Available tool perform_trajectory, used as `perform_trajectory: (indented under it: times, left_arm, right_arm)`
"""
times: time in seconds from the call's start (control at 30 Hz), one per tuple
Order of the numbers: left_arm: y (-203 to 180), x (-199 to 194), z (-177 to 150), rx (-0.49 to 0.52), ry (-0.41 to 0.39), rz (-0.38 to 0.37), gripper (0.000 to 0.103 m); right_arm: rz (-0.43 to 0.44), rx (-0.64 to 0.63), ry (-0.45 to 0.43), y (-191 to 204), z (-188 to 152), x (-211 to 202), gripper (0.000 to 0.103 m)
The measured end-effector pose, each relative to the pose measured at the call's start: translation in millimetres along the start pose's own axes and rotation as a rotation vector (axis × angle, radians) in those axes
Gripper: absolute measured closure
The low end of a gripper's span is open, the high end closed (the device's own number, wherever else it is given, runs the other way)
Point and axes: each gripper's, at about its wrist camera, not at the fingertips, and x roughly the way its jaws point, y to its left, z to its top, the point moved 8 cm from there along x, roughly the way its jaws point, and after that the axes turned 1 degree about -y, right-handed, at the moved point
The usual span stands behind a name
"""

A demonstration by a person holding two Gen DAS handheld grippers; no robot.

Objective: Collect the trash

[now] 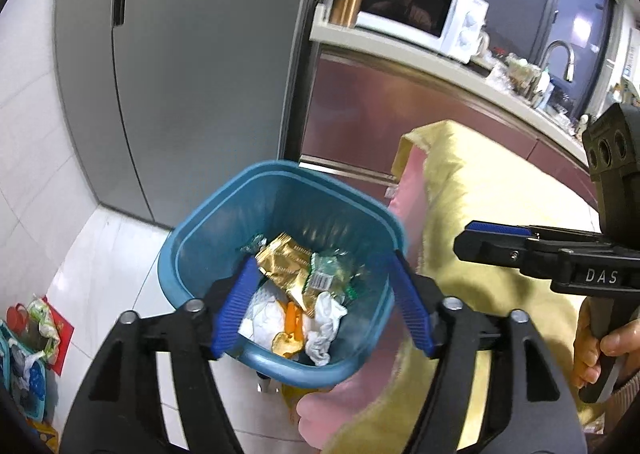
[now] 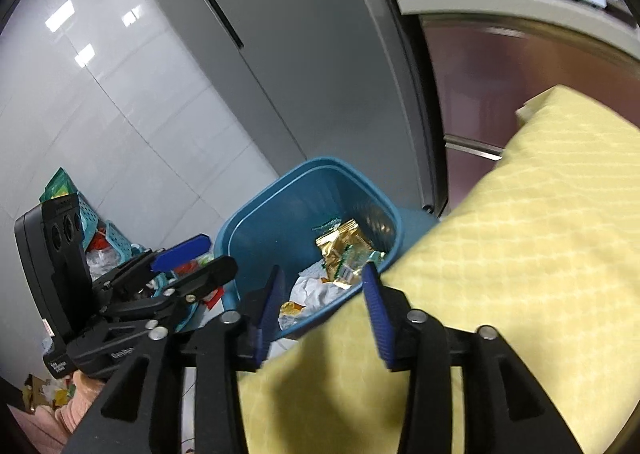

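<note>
1. Both tongs sit over the blue bin. Left gripper stands wide apart with nothing between its blue pads; right gripper is parted less widely and also holds nothing.
2. Trash lies at the bottom of the bin: gold wrapper, green-and-white wrapper, crumpled white tissue, orange peel.
3. Judged step: a drop into the bin looks done, both tongs empty above it. Next move probably calls for turning away to find more litter.
4. Bin stands on the white tiled floor, near a grey fridge on the far side and just beside a table draped in yellow cloth on the right. The cloth's edge touches or overhangs the bin's right rim; I cannot tell which.
5. Left of the bin, teal baskets with clutter crowd the floor by the wall. More wrappers may be there; too small to tell.
6. Open room: straight up and back toward the person. The two tongs are near each other, so parting them first avoids a knock. Far right, the counter with microwave is well apart.
</note>
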Motion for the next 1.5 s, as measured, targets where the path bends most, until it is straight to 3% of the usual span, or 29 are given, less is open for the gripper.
perform_trajectory:
  times: [0.17, 0.23, 0.37, 0.63, 0.87, 1.5]
  left_arm:
    - [-25, -31, 4, 0.054, -0.091, -0.029, 0.007]
    - [-41, -44, 4, 0.080, -0.133, -0.042, 0.005]
    - [-73, -62, 2, 0.132, -0.188, -0.060, 0.005]
    - [-143, -81, -1, 0.197, -0.274, -0.125, 0.005]
    - [-192, -89, -10, 0.225, -0.315, -0.166, 0.005]
    - [-243, -100, -20, 0.270, -0.393, -0.168, 0.005]
  right_arm:
    - [-0.059, -0.016, -0.108, -10, -9, -46, 0.031]
    - [-0.108, -0.009, -0.160, -18, -16, -67, 0.020]
    - [-0.204, -0.005, -0.262, -33, -30, -107, 0.009]
    - [-0.421, 0.024, -0.458, -60, -70, -182, 0.007]
    - [-0.548, 0.050, -0.579, -82, -97, -233, 0.007]
    - [-0.649, 0.113, -0.642, -102, -132, -266, 0.007]
